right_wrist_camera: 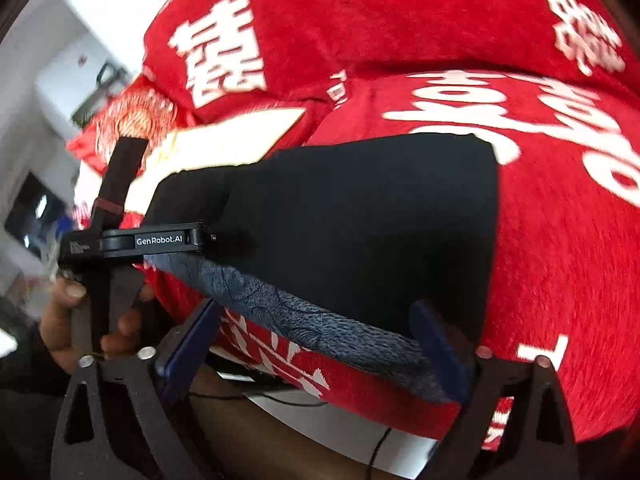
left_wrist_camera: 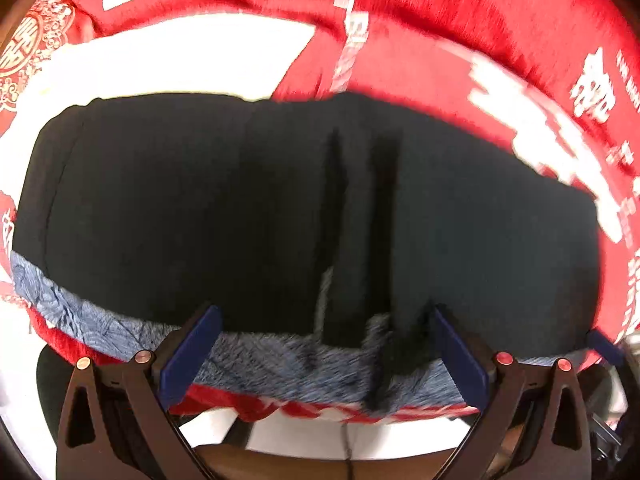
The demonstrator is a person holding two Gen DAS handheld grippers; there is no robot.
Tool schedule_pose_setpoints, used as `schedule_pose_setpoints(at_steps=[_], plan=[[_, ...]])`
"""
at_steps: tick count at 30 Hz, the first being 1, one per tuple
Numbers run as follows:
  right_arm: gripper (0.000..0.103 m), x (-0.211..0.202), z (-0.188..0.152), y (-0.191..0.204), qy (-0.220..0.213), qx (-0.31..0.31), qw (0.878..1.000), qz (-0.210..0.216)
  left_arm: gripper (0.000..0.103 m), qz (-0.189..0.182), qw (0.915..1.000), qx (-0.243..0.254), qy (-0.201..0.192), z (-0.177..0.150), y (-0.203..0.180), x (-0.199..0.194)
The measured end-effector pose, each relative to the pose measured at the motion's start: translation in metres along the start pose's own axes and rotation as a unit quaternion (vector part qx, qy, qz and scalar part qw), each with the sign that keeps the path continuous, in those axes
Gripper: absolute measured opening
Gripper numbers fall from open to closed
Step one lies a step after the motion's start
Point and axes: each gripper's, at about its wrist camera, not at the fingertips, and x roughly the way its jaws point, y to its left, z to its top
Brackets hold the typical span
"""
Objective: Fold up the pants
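Observation:
The dark navy pants (left_wrist_camera: 224, 208) lie flat as a folded block on a red blanket, with a blue patterned lining strip (left_wrist_camera: 280, 356) along the near edge. My left gripper (left_wrist_camera: 320, 344) is open, its blue fingers (left_wrist_camera: 192, 352) spread at the near edge and not closed on cloth. In the right wrist view the pants (right_wrist_camera: 360, 220) show the same lining (right_wrist_camera: 320, 320). My right gripper (right_wrist_camera: 320, 344) is open at the pants' near right corner. The left gripper body (right_wrist_camera: 132, 240), held by a hand (right_wrist_camera: 68, 320), sits at the pants' left end.
A red blanket (left_wrist_camera: 460, 20) with white characters covers the surface under and beyond the pants. A white cloth patch (left_wrist_camera: 180, 60) lies behind the pants. A white table edge with a black cable (right_wrist_camera: 340, 420) shows below. Room clutter (right_wrist_camera: 48, 120) stands at far left.

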Motion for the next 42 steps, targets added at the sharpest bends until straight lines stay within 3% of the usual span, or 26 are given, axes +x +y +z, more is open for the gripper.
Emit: schedule_pose_setpoints(at_steps=[2, 4, 7, 11, 13, 15, 18, 21, 24, 28, 30, 31, 33, 34, 38, 41, 42], plan=[[0.103, 0.021, -0.001, -0.001, 0.044, -0.010, 0.999, -0.022, 0.103, -0.023, 0.9996, -0.016, -0.002, -0.001, 0.008, 0.001], [0.103, 0.020, 0.007, 0.005, 0.038, -0.016, 0.999, -0.027, 0.103, -0.035, 0.9988, -0.032, -0.016, 0.000, 0.018, -0.011], [0.103, 0.005, 0.027, 0.020, 0.002, -0.032, 0.999, -0.001, 0.103, -0.025, 0.9971, -0.053, -0.049, -0.001, 0.040, -0.028], [0.103, 0.034, 0.053, 0.036, 0.016, -0.055, 0.998, 0.013, 0.103, -0.015, 0.9943, -0.100, -0.034, -0.003, 0.075, -0.021], [0.103, 0.076, 0.057, 0.034, 0.067, -0.067, 0.995, -0.023, 0.103, -0.043, 0.9916, -0.118, -0.032, -0.007, 0.091, -0.020], [0.103, 0.086, 0.060, 0.050, 0.058, -0.114, 0.990, -0.062, 0.103, -0.040, 0.9892, -0.130, -0.055, -0.008, 0.099, -0.034], [0.103, 0.083, 0.070, 0.074, 0.060, -0.120, 0.991, 0.001, 0.103, -0.008, 0.9833, -0.153, -0.098, -0.005, 0.131, -0.055], [0.103, 0.090, 0.076, 0.095, 0.055, -0.141, 0.988, 0.019, 0.103, 0.008, 0.9766, -0.189, -0.102, 0.004, 0.179, -0.060], [0.103, 0.108, 0.085, 0.114, 0.065, -0.131, 0.987, 0.063, 0.103, 0.028, 0.9738, -0.203, -0.100, 0.011, 0.217, -0.061], [0.103, 0.135, 0.094, 0.141, 0.081, -0.132, 0.982, 0.110, 0.103, 0.001, 0.9763, -0.194, -0.096, 0.016, 0.249, -0.062], [0.103, 0.162, 0.095, 0.151, 0.103, -0.156, 0.980, 0.071, 0.103, -0.020, 0.9769, -0.188, -0.100, 0.015, 0.266, -0.067], [0.103, 0.182, 0.094, 0.152, 0.136, -0.164, 0.976, 0.040, 0.103, -0.028, 0.9764, -0.188, -0.102, 0.012, 0.272, -0.068], [0.103, 0.193, 0.093, 0.158, 0.139, -0.182, 0.972, 0.056, 0.103, -0.031, 0.9765, -0.186, -0.104, 0.013, 0.282, -0.067], [0.103, 0.201, 0.093, 0.161, 0.161, -0.180, 0.968, 0.062, 0.103, -0.031, 0.9768, -0.184, -0.104, 0.013, 0.286, -0.067], [0.103, 0.214, 0.086, 0.176, 0.182, -0.233, 0.955, 0.023, 0.103, -0.063, 0.9768, -0.176, -0.105, 0.020, 0.296, -0.059], [0.103, 0.216, 0.075, 0.187, 0.188, -0.289, 0.939, -0.007, 0.103, -0.059, 0.9795, -0.160, -0.108, 0.023, 0.305, -0.058], [0.103, 0.213, 0.076, 0.192, 0.191, -0.294, 0.937, -0.001, 0.103, -0.064, 0.9803, -0.153, -0.107, 0.024, 0.307, -0.058]])
